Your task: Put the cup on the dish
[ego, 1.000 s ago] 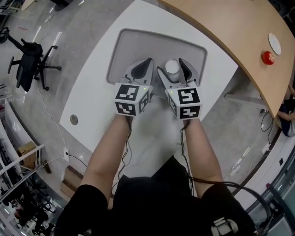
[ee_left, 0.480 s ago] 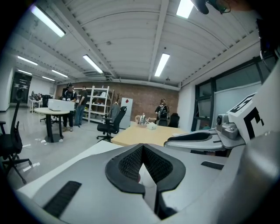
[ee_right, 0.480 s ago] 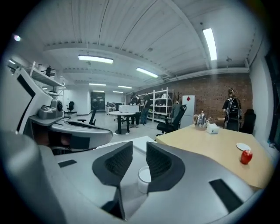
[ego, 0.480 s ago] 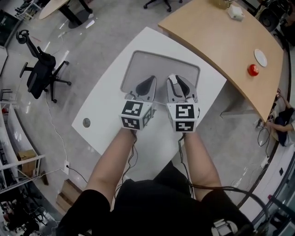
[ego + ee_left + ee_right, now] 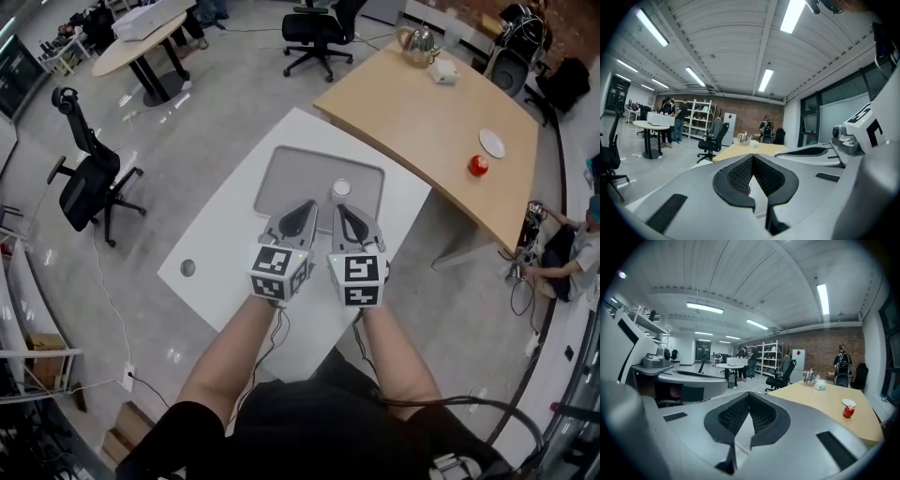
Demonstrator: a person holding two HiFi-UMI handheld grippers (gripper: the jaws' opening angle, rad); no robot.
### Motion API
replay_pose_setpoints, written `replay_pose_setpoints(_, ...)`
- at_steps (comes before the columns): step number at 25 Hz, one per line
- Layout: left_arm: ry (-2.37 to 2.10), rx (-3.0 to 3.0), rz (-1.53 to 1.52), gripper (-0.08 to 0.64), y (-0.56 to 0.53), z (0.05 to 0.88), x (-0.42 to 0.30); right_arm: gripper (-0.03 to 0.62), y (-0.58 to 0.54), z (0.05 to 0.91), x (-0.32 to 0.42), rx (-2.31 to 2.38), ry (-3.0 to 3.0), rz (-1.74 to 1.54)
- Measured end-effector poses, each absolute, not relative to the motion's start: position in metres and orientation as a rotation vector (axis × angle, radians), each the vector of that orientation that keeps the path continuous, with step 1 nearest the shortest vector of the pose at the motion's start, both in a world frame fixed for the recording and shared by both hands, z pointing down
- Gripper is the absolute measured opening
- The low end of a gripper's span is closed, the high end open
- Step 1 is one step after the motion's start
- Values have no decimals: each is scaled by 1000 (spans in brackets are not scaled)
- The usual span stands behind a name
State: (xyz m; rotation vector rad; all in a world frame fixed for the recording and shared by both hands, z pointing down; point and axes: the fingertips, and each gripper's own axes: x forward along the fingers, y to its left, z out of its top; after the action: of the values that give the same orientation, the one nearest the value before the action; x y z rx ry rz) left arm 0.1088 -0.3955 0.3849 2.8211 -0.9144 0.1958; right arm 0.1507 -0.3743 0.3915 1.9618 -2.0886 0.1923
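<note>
White tabletop (image 5: pixel 220 258) lies below both tongs, which hang side by side above its near part. The left tongs (image 5: pixel 303 208) are closed tip to tip and hold nothing. The right tongs (image 5: pixel 341 209) have just been closing and are closed too, with nothing between them. Just beyond them the cup (image 5: pixel 340 190) stands upright at the far right of the grey tray (image 5: pixel 292 176), apart from both tongs.

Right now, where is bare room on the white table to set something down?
The grey tray is bare left of the cup; so is the white table between tray and round grommet. Crowded only around the cup.
</note>
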Motion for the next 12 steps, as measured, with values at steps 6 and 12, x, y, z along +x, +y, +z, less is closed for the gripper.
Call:
replay_pose_setpoints(6, -890, 2868, 140, -3, -341, 349, 87, 12, -322, 360, 123, 2001, -2125, 190)
replay_pose_setpoints(12, -873, 2896, 99, -3, -300, 324, 67, 12, -282, 332, 102, 2035, -2163, 174)
